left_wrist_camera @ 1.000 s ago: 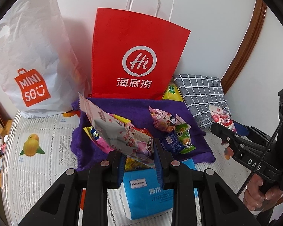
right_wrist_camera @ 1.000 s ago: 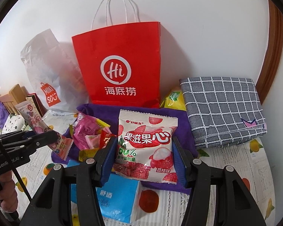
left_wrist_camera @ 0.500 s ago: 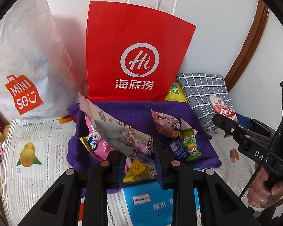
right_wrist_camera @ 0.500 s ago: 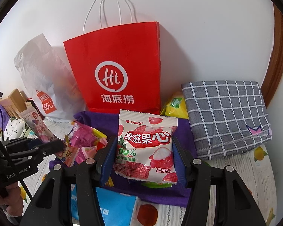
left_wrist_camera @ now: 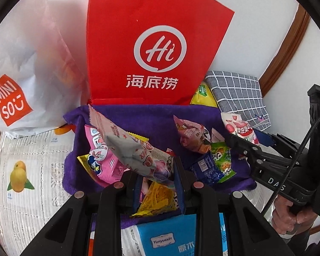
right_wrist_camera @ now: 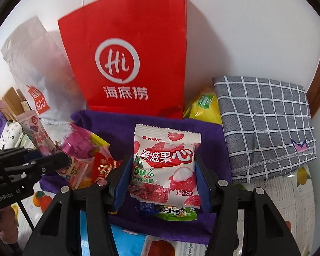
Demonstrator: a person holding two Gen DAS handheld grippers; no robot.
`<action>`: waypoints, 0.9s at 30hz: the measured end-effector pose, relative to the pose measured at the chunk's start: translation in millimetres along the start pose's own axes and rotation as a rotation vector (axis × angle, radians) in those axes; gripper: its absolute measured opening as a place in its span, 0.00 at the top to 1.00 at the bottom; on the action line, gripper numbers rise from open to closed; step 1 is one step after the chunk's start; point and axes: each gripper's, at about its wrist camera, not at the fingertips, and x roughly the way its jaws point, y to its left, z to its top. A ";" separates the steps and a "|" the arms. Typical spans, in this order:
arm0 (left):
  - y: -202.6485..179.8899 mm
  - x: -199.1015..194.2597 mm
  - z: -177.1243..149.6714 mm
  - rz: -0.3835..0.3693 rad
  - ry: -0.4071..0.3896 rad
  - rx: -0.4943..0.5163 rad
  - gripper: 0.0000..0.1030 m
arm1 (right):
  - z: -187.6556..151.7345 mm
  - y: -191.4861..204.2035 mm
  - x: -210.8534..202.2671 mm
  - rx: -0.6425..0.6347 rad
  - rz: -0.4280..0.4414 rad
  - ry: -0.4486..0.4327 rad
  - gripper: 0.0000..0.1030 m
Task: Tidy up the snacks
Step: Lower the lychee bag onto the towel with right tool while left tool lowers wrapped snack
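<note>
White wall behind; a desk (left_wrist_camera: pixel 27 149) covered by a fruit-printed cloth carries the scene. Against the wall stand a red paper bag (left_wrist_camera: pixel 155 42) marked "Hi" and, to its left, a white Miniso bag (left_wrist_camera: pixel 21 64). A folded grey checked cloth (right_wrist_camera: pixel 264 128) lies at right, with a yellow packet (right_wrist_camera: pixel 204 106) wedged between it and the red bag. In front of the red bag a purple towel (left_wrist_camera: pixel 143 117) is spread, bearing loose snacks: a pink packet (left_wrist_camera: pixel 104 162), a yellow wrapper (left_wrist_camera: pixel 157 200), a brown-pink sweet pouch (left_wrist_camera: pixel 189 136), a green packet (left_wrist_camera: pixel 221 160) and a blue one (left_wrist_camera: pixel 204 166). A blue tissue pack (left_wrist_camera: pixel 166 236) lies at the towel's near edge.

Left hand-held gripper (left_wrist_camera: pixel 157 179): jaws clamped on a long pale snack bar (left_wrist_camera: pixel 134 147), which slants up and leftward above the pile on the towel. Right hand-held gripper (right_wrist_camera: pixel 163 181): jaws clamped on the sides of a lychee gummy bag (right_wrist_camera: pixel 164 162), held upright, print facing the camera, above the towel's right half. A hand (left_wrist_camera: pixel 292 213) grips the right tool's handle.
</note>
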 end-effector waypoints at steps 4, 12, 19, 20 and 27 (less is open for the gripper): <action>-0.3 8.8 3.5 -0.002 0.012 0.007 0.75 | -1.6 2.9 7.3 -0.009 0.029 0.006 0.46; 3.0 30.9 1.8 -0.007 0.073 0.005 0.75 | -7.0 10.1 30.6 -0.047 0.017 0.055 0.46; 0.8 40.7 2.2 -0.011 0.105 0.008 0.75 | -7.5 13.2 35.9 -0.089 -0.053 0.051 0.46; -0.2 41.6 2.6 -0.011 0.108 0.010 0.75 | -7.7 13.6 35.9 -0.093 -0.056 0.050 0.46; 0.4 47.1 7.1 -0.015 0.119 0.000 0.72 | -6.0 13.6 36.0 -0.102 -0.070 0.046 0.42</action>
